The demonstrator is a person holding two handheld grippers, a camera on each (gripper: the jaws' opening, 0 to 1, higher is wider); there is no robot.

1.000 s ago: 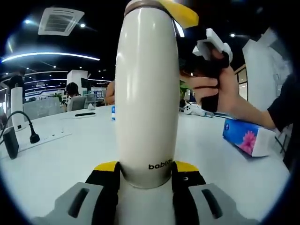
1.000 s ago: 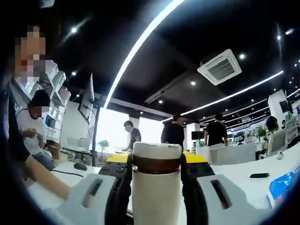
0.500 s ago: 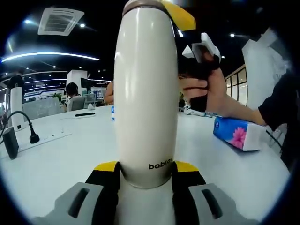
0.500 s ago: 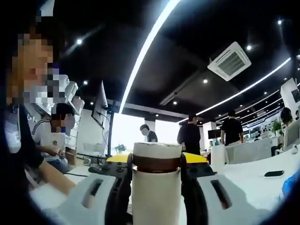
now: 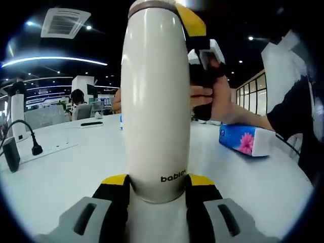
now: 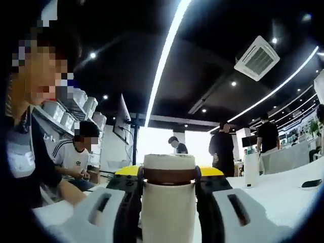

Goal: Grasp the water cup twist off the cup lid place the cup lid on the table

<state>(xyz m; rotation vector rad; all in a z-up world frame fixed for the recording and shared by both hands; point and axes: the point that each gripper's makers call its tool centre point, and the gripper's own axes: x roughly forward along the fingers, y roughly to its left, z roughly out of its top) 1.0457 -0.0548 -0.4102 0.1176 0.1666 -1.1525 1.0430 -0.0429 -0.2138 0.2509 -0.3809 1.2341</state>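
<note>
A tall cream water cup (image 5: 157, 101) stands upright on the white table (image 5: 66, 172). My left gripper (image 5: 158, 185) is shut on its base, with a yellow-tipped black jaw on each side. At the cup's top, the brown-banded lid (image 5: 152, 5) sits between the yellow jaws of my right gripper (image 5: 195, 25), which a person's hand (image 5: 220, 98) holds. In the right gripper view, my right gripper (image 6: 169, 174) is shut on the cream lid (image 6: 169, 163) at its brown band, with the cup body (image 6: 168, 215) below it.
A blue tissue pack (image 5: 243, 140) lies on the table to the right of the cup, by the person's forearm. At the left are a power strip with a black cable (image 5: 35, 147) and a dark device (image 5: 11, 154). People sit and stand in the background (image 6: 81, 154).
The right gripper and its hand have swung around the cup's top, leftward in the left gripper view. The tissue pack has slid left. The room behind the lid has shifted in the right gripper view.
</note>
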